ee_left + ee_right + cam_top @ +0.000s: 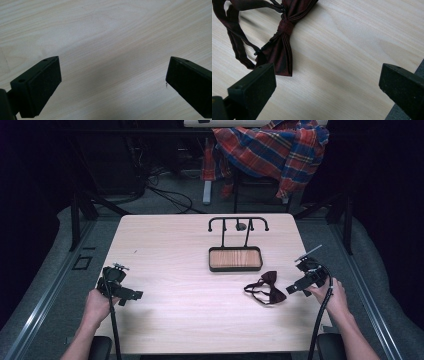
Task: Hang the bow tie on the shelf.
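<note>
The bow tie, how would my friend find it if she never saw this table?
Start at the wooden table and find the black stand with a wood tray in the middle. The bow tie lies just in front, near the right gripper. It is the only soft, dark red thing there.

Surface: pale wood-grain table | centre-rear: black stand with wooden tray base | right-front of the stand: dark red bow tie, strap looped, lying flat
</note>
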`<state>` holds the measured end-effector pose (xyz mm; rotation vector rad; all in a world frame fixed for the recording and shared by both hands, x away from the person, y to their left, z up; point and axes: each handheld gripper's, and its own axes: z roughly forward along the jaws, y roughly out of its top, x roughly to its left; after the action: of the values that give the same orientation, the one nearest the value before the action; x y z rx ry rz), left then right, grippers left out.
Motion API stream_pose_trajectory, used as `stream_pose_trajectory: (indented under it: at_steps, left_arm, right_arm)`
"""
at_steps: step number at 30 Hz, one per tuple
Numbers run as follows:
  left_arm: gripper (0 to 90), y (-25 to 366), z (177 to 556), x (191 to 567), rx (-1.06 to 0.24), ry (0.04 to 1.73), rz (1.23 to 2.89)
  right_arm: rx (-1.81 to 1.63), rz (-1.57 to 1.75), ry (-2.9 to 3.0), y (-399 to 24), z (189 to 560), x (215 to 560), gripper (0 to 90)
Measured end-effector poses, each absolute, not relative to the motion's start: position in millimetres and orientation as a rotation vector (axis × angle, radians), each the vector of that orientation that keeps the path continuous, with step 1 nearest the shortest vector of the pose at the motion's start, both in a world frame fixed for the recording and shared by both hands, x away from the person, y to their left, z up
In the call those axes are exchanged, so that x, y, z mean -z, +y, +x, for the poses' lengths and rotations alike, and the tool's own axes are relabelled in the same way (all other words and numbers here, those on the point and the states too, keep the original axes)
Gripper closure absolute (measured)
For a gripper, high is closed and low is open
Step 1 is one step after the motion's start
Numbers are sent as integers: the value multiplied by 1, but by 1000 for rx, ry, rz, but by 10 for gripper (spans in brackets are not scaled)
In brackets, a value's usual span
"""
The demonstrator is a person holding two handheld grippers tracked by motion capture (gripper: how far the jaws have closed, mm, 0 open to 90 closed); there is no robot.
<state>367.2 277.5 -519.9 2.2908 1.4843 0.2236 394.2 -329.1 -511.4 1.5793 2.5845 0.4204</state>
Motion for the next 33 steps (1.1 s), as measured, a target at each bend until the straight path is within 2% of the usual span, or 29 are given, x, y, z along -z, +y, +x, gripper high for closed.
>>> stream_pose_trajectory:
  at_steps: [9, 33]
  left_arm:
    - [0, 277, 366, 520, -217, 1478, 2294]
    - [0, 275, 368, 522, -208, 1464, 2320]
  right_arm:
    - [-486, 1543, 2571, -325, 394, 506, 18]
    - [-611, 1527, 2663, -294, 409, 523, 0]
